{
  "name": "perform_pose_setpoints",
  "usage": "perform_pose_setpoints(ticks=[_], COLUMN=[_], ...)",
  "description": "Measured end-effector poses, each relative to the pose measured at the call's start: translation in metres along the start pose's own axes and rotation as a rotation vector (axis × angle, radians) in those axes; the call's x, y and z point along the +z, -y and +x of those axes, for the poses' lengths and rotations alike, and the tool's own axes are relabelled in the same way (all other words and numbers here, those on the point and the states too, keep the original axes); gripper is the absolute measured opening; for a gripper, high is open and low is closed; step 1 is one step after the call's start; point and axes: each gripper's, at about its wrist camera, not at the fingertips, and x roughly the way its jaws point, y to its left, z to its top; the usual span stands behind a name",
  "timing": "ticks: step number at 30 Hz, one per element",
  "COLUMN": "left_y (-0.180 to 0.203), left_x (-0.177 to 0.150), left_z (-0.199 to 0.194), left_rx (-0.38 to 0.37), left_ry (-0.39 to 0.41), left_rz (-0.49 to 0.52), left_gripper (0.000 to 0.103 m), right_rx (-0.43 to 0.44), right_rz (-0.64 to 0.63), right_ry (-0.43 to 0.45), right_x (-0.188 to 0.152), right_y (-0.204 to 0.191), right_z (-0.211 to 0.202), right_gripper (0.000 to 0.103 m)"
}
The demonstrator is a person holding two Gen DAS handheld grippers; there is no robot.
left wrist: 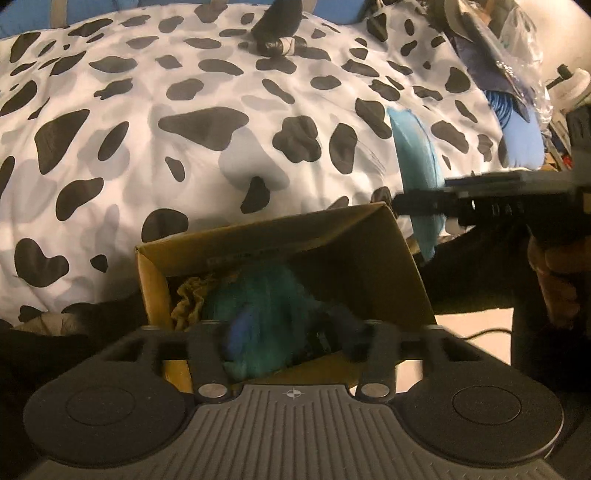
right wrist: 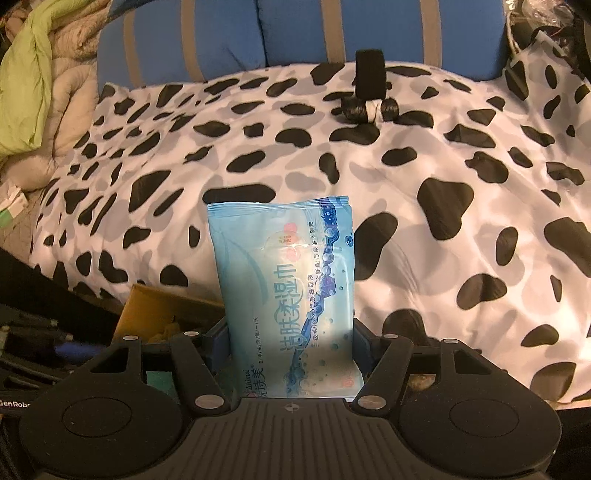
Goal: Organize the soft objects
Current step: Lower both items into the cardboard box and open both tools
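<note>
A cardboard box (left wrist: 369,258) stands at the near edge of a cow-print bed cover (left wrist: 184,129). Inside it lie a teal and blue fluffy item (left wrist: 258,306) and a mustard knitted cloth (left wrist: 188,295). My left gripper (left wrist: 291,343) hangs over the box opening with its jaws apart around the fluffy item; I cannot tell whether it grips. My right gripper (right wrist: 291,354) is shut on a light-blue wet-wipes pack (right wrist: 284,280), held upright above the bed. The pack also shows in the left wrist view (left wrist: 417,173), just right of the box. The box corner shows in the right wrist view (right wrist: 155,306).
A black roll with a small black-and-white bundle (right wrist: 369,88) sits at the far side of the bed cover (right wrist: 443,184). Blue striped pillows (right wrist: 295,33) line the back. A green and beige quilt (right wrist: 33,92) lies at the left. Clutter and plastic bags (left wrist: 517,44) sit at the right.
</note>
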Motion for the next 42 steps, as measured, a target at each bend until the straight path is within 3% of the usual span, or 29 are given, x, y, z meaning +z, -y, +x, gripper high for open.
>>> perform_pose_setpoints(ticks=[2,14,29,32,36,42], left_y=[0.0,-0.007,-0.007,-0.007,-0.007,-0.007], left_x=[0.0,0.004,0.006,0.006,0.006,0.006], left_z=[0.0,0.007,0.011,0.012,0.014,0.016], left_rx=[0.007,0.074,0.084,0.089,0.094,0.098], left_ry=[0.005,-0.03,-0.04,-0.044,-0.051,-0.059], left_rz=[-0.01,-0.069,-0.075,-0.075,-0.073,-0.071], left_gripper=[0.064,0.065,0.065,0.065,0.065,0.065], right_rx=[0.008,0.047,0.058,0.063,0.061,0.046], right_rz=[-0.005,-0.031,0.016,0.021,0.03,0.011], right_ry=[-0.017,-0.115,-0.209,-0.249,-0.231,-0.237], right_x=[-0.002,-0.006,-0.018,-0.021,-0.019,-0.019], right_y=[-0.002,-0.01,-0.018,-0.019,-0.018,-0.02], right_z=[0.002,0.018,0.026,0.032,0.029,0.031], right_gripper=[0.067,0.068,0.068,0.078,0.094,0.099])
